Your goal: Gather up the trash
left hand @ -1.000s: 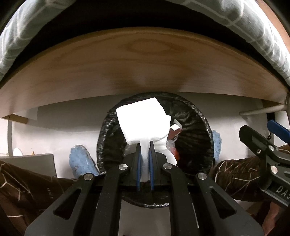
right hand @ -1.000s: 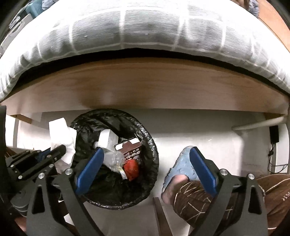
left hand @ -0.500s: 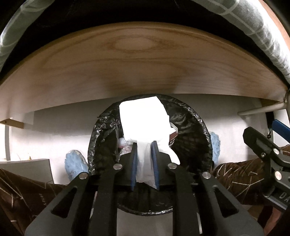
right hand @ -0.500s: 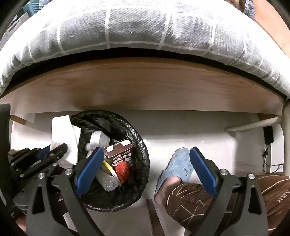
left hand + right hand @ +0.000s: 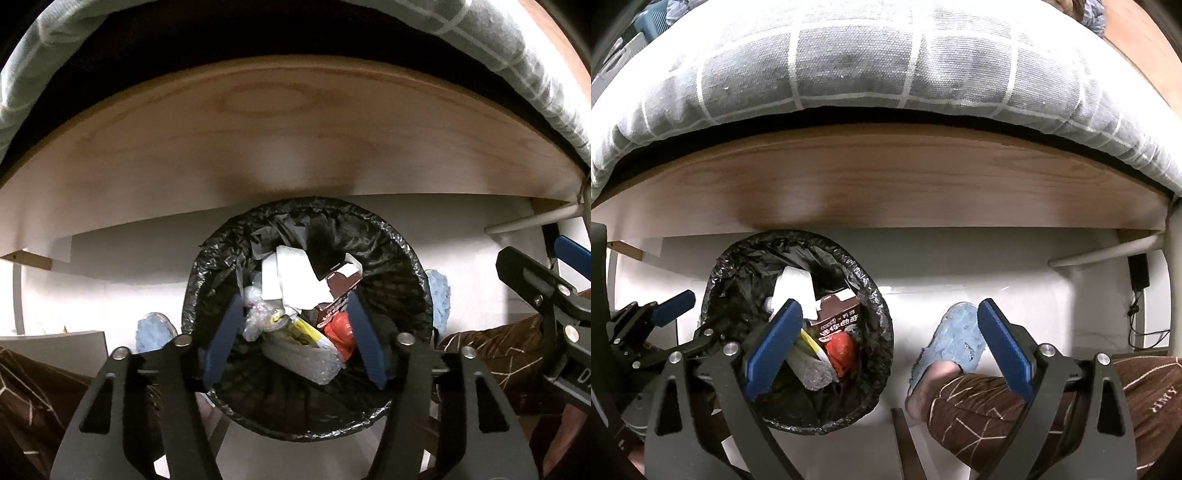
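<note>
Tissue [image 5: 295, 280] in the black-lined bin [image 5: 402, 254], your left claw [image 5: 291, 339] just opened above it, empty, your right claw [image 5: 886, 347] wide, empty.

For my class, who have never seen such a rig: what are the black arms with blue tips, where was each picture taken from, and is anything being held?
A person holds a two-finger gripper in each hand. A camera on each looks down along its fingers. The left view shows the left gripper above a bin lined with a black bag; its jaws have just been opening, and the white tissue lies inside on a brown carton and other rubbish. The right view shows the right gripper, open and empty, beside the bin, over the floor and a blue slipper. Nothing is held.
</note>
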{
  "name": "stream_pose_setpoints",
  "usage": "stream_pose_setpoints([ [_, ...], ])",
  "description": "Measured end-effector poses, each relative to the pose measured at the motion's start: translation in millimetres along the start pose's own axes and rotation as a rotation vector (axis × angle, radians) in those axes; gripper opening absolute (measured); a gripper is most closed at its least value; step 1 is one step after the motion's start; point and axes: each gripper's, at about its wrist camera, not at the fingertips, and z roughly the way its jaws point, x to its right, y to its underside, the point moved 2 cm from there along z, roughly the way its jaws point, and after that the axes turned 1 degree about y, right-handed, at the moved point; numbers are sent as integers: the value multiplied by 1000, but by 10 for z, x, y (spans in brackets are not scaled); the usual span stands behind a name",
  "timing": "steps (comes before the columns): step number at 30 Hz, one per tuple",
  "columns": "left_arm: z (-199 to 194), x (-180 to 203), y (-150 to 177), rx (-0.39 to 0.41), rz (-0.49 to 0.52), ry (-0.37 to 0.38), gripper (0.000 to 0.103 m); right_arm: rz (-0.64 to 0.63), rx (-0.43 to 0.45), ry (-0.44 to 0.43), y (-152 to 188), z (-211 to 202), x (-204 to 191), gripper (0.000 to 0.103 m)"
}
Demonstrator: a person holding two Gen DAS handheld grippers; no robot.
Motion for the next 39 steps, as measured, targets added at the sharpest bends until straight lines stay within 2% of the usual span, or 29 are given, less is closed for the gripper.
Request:
stream_pose_setpoints([
  [3, -72, -35, -10, 20, 6, -14, 75, -2, 17, -8, -25, -66, -27, 92],
  [6, -190, -90, -15, 36, 8, -35, 82, -13, 57, -20, -70, -218, -55, 92],
  [9, -408, -137, -32, 78, 2, -24, 92, -23, 100, -25, -117, -404, -61, 92],
  [12, -701, -178, -58, 135, -2, -27, 97, -13, 127, -37, -151, -570, -55, 92],
  [15, -951, -214, -88, 185, -14, -32, 97, -10, 146, -50, -181, -747, -62, 92],
  [19, -1308, -265, -108, 237, -21, -29, 97, -32, 199, -26, -211, -1075, -83, 92],
  [26, -1970, -312, -80, 317, -49, -16, 97, -21, 271, -51, -187, -1621, -66, 92],
  [31, -2398, -247, 8, 385, -36, -6, 97, -17, 329, -68, -128, -2029, -64, 92],
  [39, -2864, -203, 237, 442, -35, -7, 97, -10, 402, -71, 51, -2568, -25, 92],
])
